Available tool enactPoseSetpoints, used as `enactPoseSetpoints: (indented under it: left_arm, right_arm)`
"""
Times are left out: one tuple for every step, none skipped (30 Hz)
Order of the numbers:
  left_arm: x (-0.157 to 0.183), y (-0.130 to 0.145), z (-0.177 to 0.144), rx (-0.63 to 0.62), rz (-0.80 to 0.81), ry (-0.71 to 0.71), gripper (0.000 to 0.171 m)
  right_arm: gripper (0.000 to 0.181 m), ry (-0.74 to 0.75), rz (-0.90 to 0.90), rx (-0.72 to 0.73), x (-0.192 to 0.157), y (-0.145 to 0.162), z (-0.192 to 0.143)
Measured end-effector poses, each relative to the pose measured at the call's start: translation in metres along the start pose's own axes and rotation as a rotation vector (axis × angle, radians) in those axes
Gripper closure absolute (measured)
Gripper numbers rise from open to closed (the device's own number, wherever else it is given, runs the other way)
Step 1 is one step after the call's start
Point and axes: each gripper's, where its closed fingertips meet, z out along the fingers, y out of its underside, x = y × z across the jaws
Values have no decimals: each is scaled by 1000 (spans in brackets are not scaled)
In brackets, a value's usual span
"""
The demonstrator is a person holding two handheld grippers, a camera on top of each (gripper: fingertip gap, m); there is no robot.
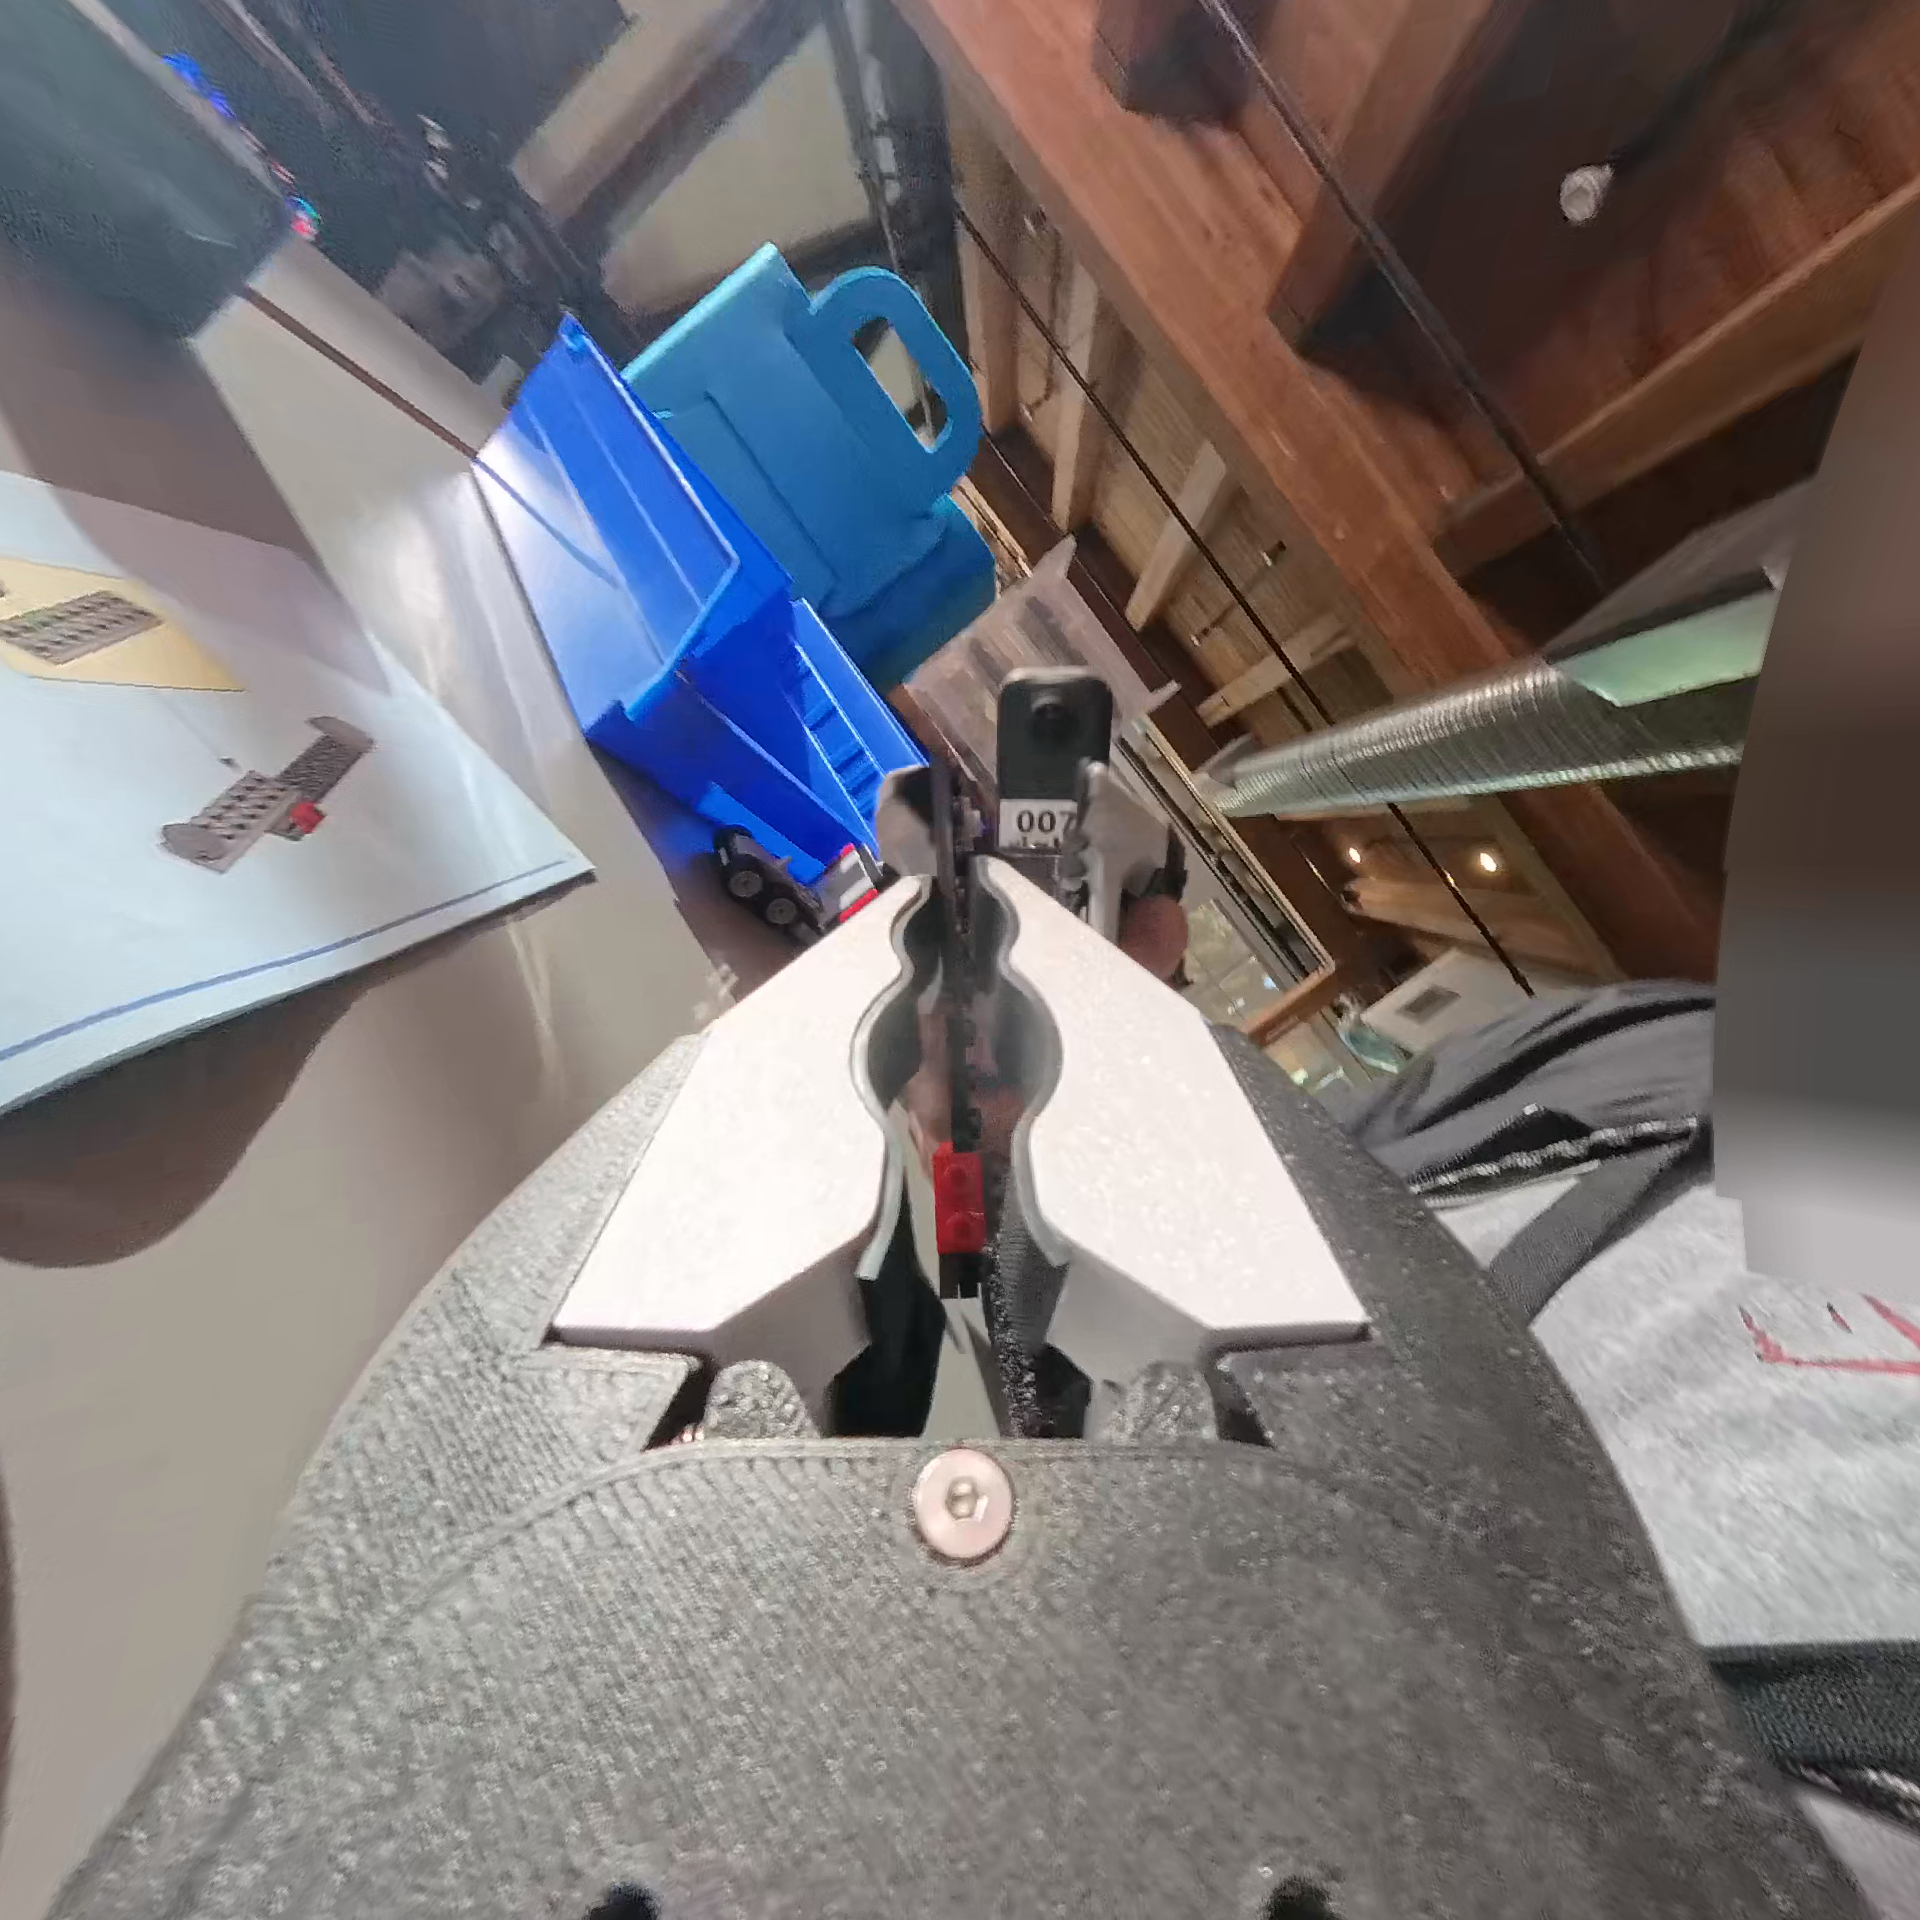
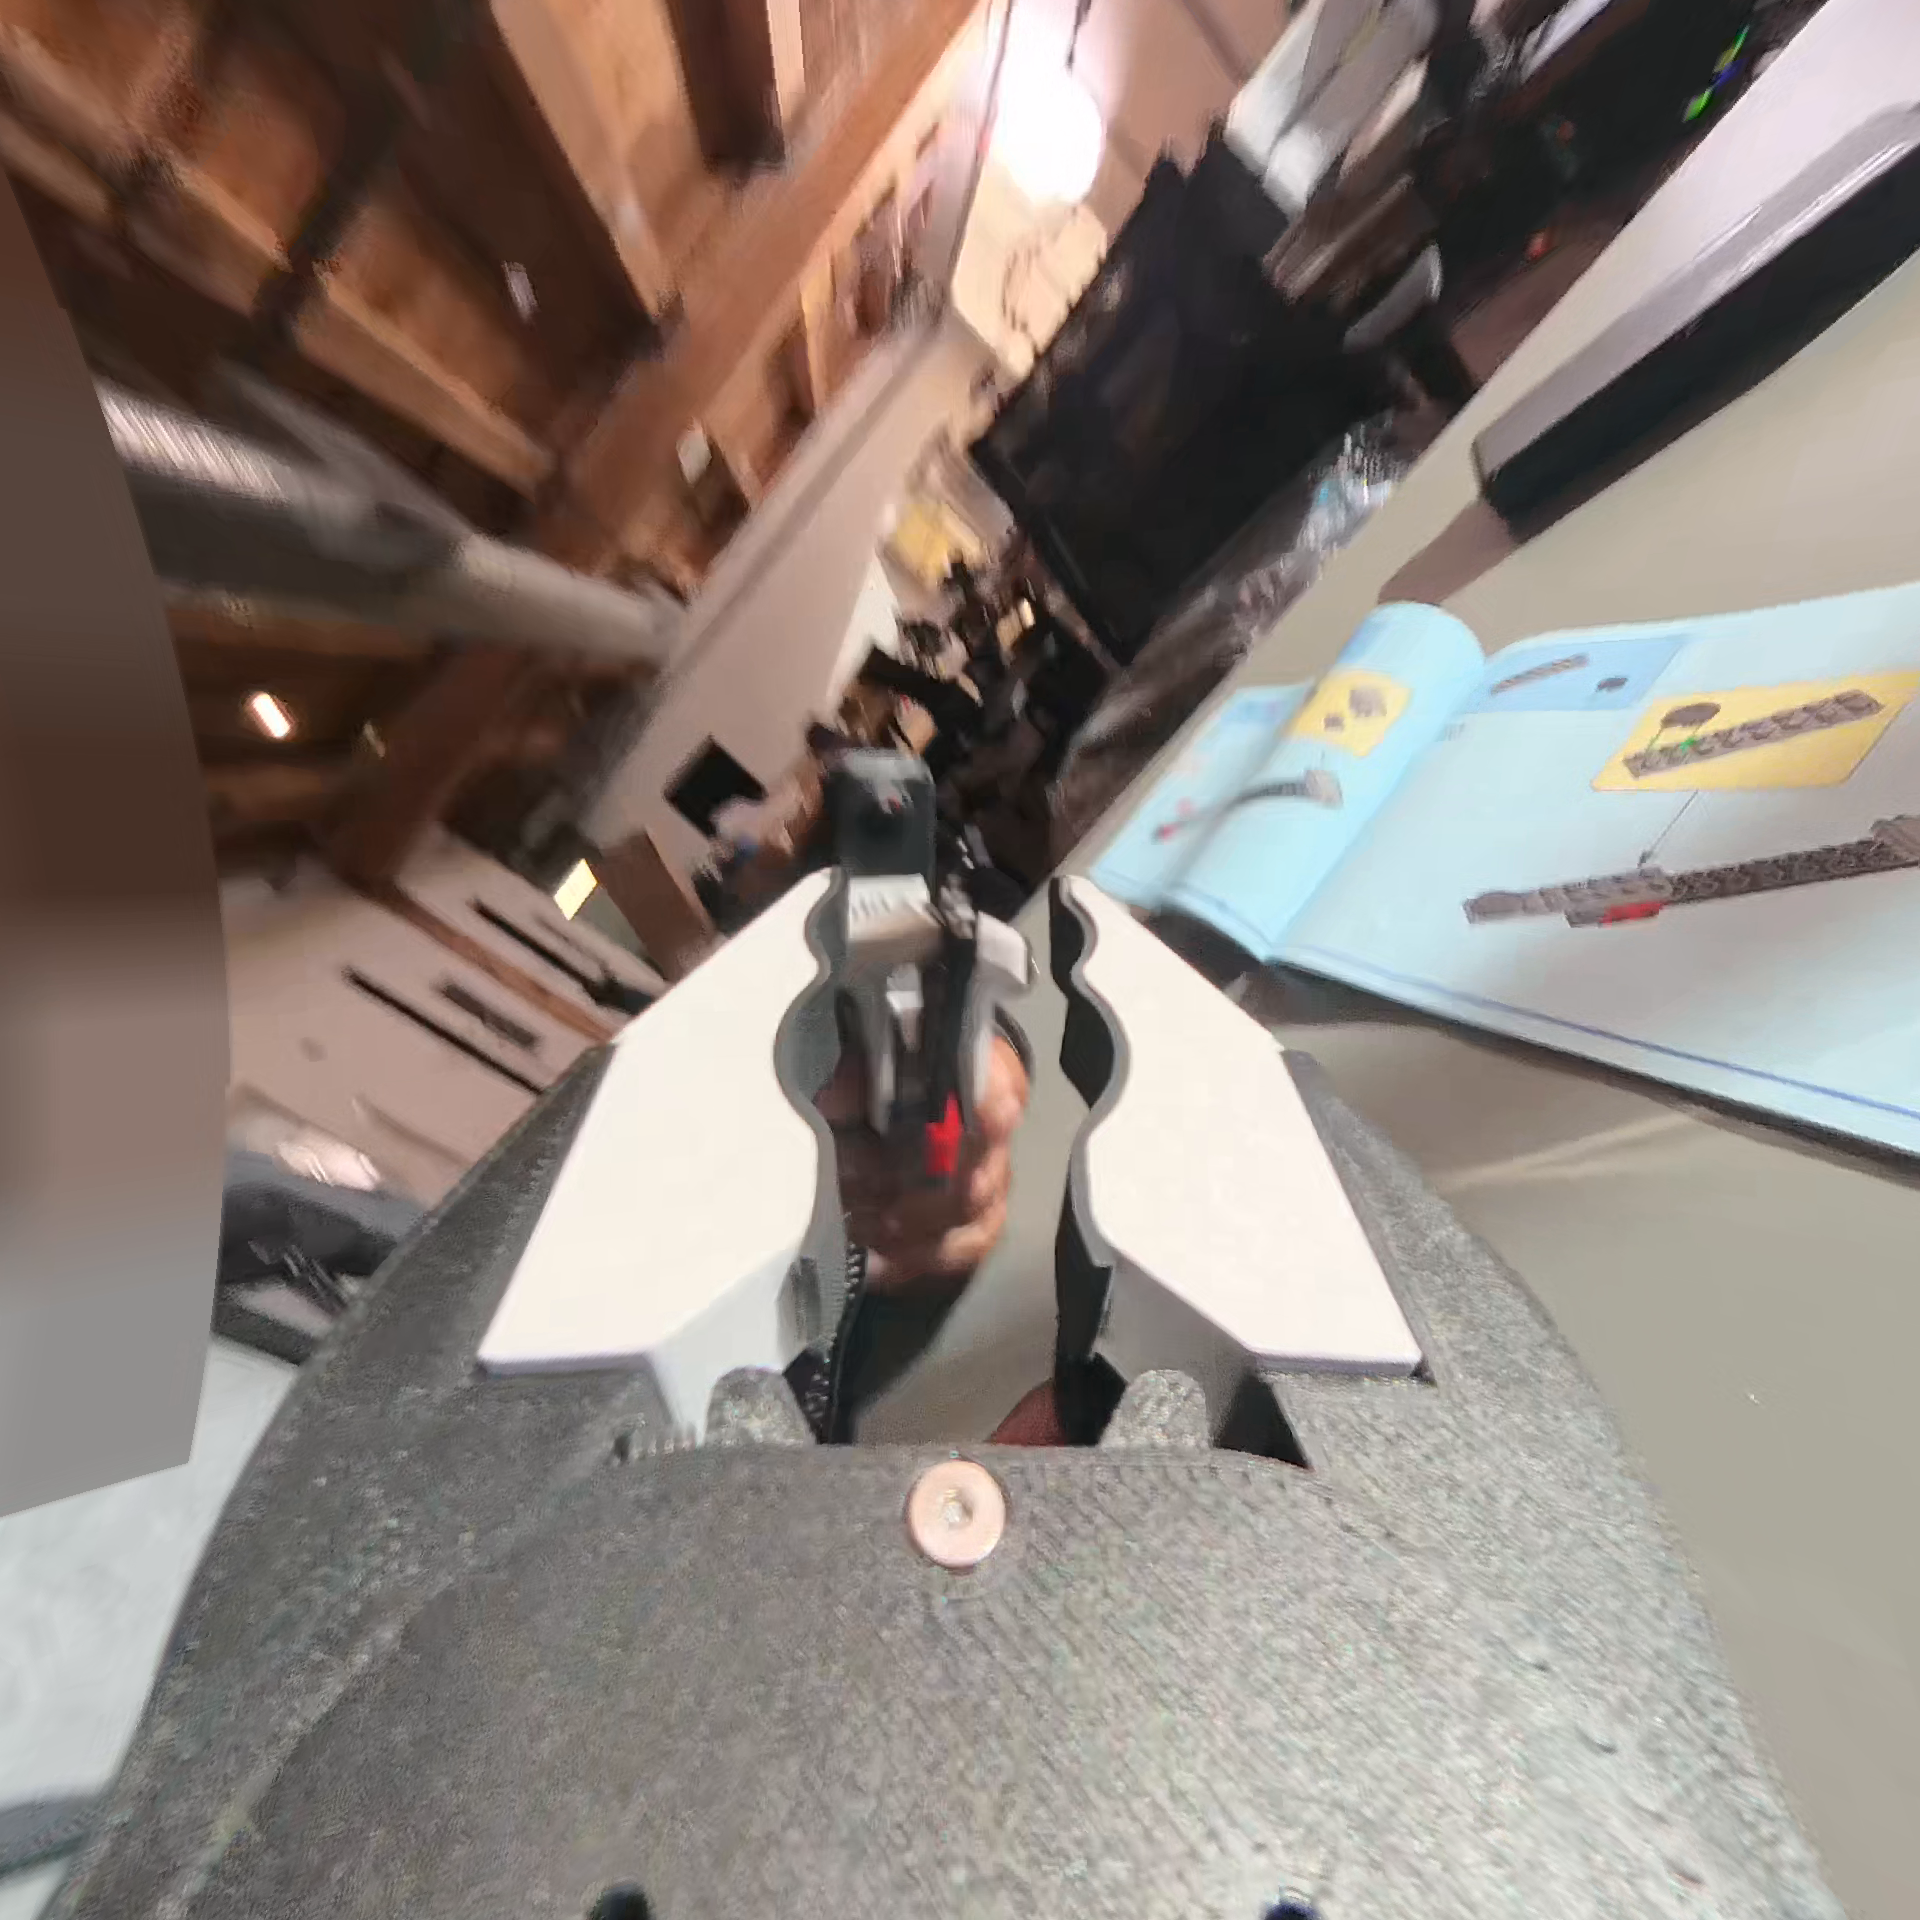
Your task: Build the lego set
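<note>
My left gripper (image 1: 961, 894) is shut on a long dark lego plate assembly (image 1: 958, 1039), seen edge-on between its fingers, with a red brick (image 1: 958, 1200) attached near the back. It is held up in the air. My right gripper (image 2: 943, 888) is open and empty, and faces the left one. In the right wrist view the left gripper (image 2: 945, 935) shows farther off in a hand, holding the same dark assembly (image 2: 951, 997) with its red brick (image 2: 943, 1138). The picture there is blurred.
An open instruction booklet (image 1: 208, 831) lies on the grey table (image 1: 312, 1247); it also shows in the right wrist view (image 2: 1558, 883). Two blue bins (image 1: 665, 582) stand at the back, with a small lego truck (image 1: 790, 883) beside them. Grey and black fabric (image 1: 1558, 1091) lies to the right.
</note>
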Motion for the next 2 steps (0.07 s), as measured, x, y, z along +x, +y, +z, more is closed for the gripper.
enactPoseSetpoints:
  left_arm:
    - [-3, -4, -1, 23, -14, -14, 167]
    - [-6, -7, -3, 44, -24, -26, 167]
  right_arm:
    - [139, -44, 58, 106, -5, -19, -5]
    - [137, -122, 119, 249, -16, -44, -13]
